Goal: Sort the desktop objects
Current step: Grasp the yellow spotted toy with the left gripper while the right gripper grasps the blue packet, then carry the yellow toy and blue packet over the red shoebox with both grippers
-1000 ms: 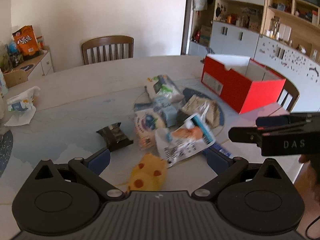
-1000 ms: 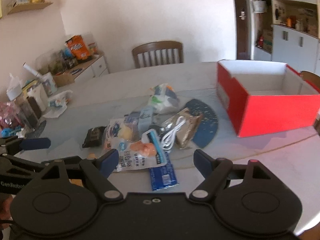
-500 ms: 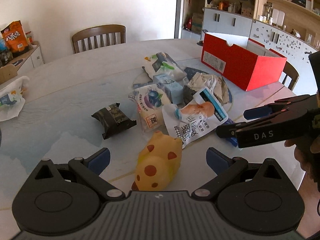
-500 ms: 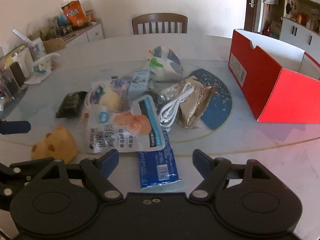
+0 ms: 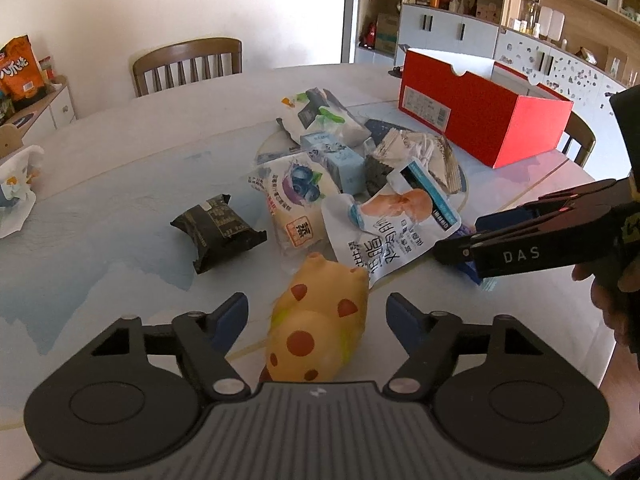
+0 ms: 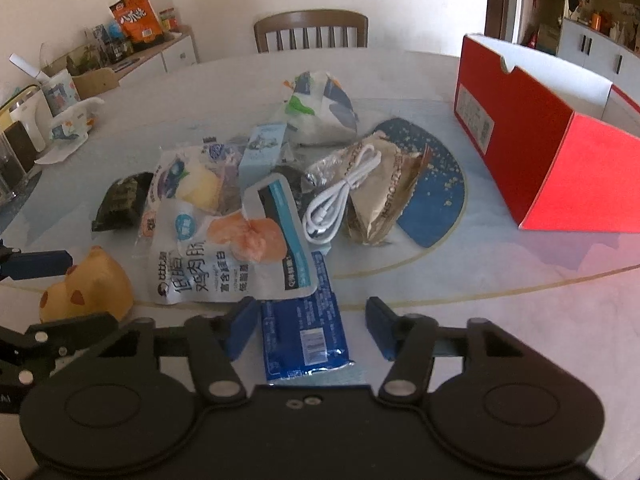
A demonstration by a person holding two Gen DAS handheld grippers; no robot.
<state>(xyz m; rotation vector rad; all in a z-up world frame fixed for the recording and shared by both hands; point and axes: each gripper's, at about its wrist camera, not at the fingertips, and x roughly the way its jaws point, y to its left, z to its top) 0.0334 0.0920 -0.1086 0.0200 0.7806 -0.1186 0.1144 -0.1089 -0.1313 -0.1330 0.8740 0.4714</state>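
A heap of snack packets lies mid-table. My left gripper (image 5: pixel 317 318) is open, its fingers on either side of a yellow spotted toy (image 5: pixel 320 326), which also shows in the right wrist view (image 6: pixel 90 290). My right gripper (image 6: pixel 307 326) is open around the near end of a blue packet (image 6: pixel 302 332). A white chicken-breast pouch (image 6: pixel 228 252) overlaps that packet's far end. A black packet (image 5: pixel 218 228), a blueberry bun bag (image 5: pixel 294 196), a white cable (image 6: pixel 340 196) on a brown wrapper and an open red box (image 6: pixel 532 136) at right are also there.
A wooden chair (image 5: pixel 188 64) stands behind the table. A white cloth (image 5: pixel 16 188) lies at the far left. A sideboard with an orange snack bag (image 6: pixel 136 18) and jars is at left. The table's near edge runs close below both grippers.
Both grippers have moved forward and down toward the table. The yellow toy now sits between the left fingers and the blue packet between the right fingers. Nothing on the table has shifted.
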